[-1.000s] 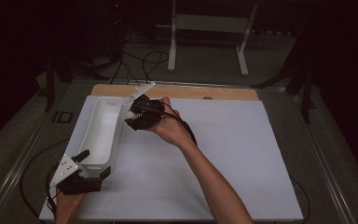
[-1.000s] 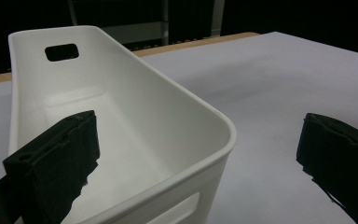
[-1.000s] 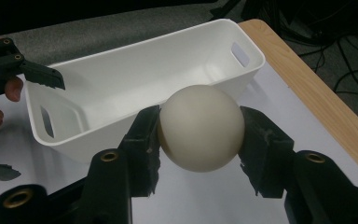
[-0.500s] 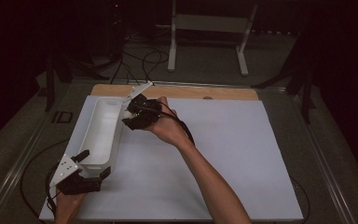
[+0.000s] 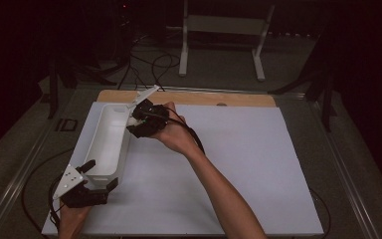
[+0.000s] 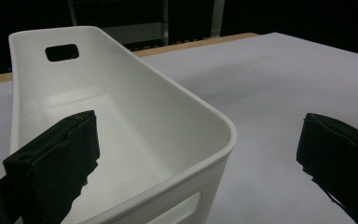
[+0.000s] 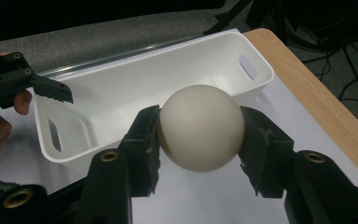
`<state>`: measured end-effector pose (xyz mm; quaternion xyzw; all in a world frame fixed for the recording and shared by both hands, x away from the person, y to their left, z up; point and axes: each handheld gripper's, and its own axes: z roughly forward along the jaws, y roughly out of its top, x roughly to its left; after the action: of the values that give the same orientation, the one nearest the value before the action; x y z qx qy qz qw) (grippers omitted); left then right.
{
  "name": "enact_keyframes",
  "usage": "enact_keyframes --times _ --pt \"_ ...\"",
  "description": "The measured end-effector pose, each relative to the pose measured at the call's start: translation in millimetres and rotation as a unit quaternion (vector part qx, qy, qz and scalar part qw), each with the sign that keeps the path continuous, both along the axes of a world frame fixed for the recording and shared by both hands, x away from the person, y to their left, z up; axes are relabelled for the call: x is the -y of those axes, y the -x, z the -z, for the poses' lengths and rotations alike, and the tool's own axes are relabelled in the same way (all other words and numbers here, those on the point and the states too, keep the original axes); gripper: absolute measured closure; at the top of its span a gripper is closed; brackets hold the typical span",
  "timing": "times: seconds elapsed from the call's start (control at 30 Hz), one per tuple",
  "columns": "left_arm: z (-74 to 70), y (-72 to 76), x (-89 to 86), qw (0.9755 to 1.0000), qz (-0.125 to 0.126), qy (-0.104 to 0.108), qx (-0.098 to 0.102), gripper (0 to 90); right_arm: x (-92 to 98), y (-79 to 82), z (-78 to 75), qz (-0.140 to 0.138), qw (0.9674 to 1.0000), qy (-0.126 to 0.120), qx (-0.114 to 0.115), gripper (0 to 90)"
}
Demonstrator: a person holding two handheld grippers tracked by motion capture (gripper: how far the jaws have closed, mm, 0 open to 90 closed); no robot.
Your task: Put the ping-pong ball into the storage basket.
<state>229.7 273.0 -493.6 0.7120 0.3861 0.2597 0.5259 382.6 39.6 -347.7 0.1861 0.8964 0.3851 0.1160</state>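
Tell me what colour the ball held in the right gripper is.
Cream, an off-white. The ball shows best in the right gripper view.

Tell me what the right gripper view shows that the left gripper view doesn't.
Right gripper view: a cream ball clamped between the right gripper jaws, just short of the bin, with the left gripper at the bin's far end. Left gripper view: the left gripper's own open jaws straddling the bin's near corner. Both: the white bin with nothing in it, on the white table.
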Motion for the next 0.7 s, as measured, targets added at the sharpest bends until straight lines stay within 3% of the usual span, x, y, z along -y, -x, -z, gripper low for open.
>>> enact_keyframes --times 0.7 --pt "-0.5 0.5 -1.1 1.0000 0.000 0.001 0.002 0.0 -14.3 0.0 4.8 -0.010 0.9999 -0.002 -0.007 50.3"
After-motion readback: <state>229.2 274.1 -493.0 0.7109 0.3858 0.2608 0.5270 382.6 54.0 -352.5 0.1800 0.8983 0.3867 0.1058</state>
